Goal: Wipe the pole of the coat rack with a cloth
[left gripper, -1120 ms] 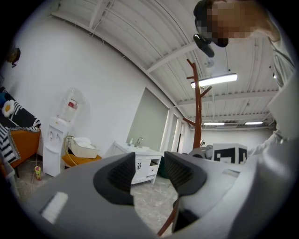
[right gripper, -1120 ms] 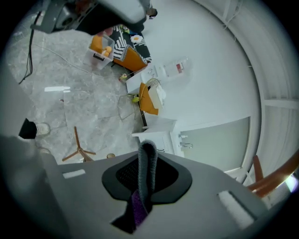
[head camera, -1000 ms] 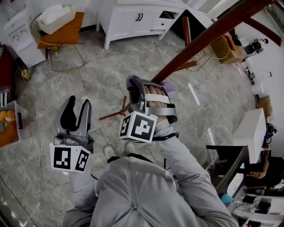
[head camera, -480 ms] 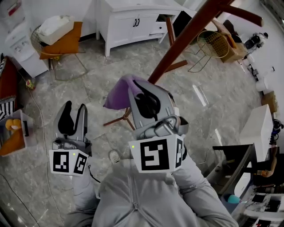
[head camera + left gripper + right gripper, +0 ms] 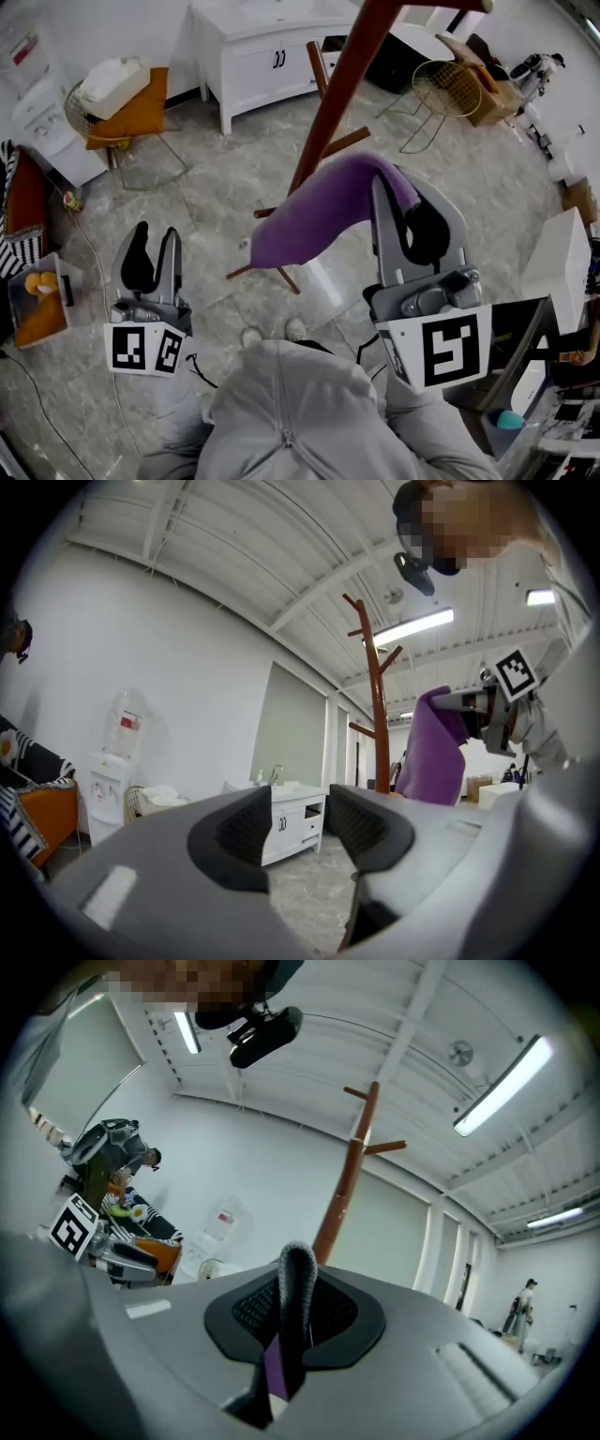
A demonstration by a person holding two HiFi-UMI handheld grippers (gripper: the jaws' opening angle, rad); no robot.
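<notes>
Head view, nearest things first: what has the right gripper got?

Its fingers are clamped tight on one edge of the purple cloth. The right gripper view shows the fold pinched between the pads with no gap, and a purple strip running down between them. Gripped by the edge like that, most of the cloth hangs free as a loose flap, which I take to be the wiping surface.

And the left gripper?

Low at the person's left side and well apart from the rack. Its fingers stand a little way apart with only floor and room between them. It looks parked out of the way, so this seems a one-handed job.

Where is the cloth against the pole?

Raised in front of it. From above, the flap covers the pole's lower stretch just above the rack's feet. From the left gripper view the cloth hangs just beside the pole. I can't tell whether they touch.

So, wiping or not?

My guess is the cloth is being carried up towards a higher part of the pole. The pole rises ahead in the right gripper view, so the gripper is aimed at it.

Anything farther off?

A white cabinet stands beyond the rack.
</notes>
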